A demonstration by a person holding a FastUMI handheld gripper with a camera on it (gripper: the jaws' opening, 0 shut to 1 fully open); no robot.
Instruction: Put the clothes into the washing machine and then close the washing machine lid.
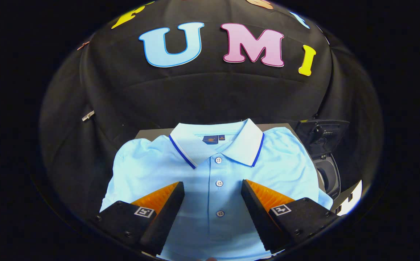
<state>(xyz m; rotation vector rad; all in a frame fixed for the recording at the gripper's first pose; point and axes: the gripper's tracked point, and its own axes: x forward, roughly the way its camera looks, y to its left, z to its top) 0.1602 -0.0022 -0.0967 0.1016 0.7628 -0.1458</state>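
A light blue polo shirt (213, 174) with a white, blue-edged collar lies flat, front up, on a dark table (152, 133). My gripper (213, 186) hovers over the shirt's button placket, open, with the row of buttons showing in the gap between the fingers. Nothing is held. To the right of the shirt, beyond the right finger, stands a small dark washing machine (328, 170) with its lid (324, 136) raised and the round drum opening showing.
Black cloth walls close in the booth behind and on both sides. A small metal clip (87, 115) hangs on the cloth at the left. A white patch (351, 201) shows below the washing machine at the right.
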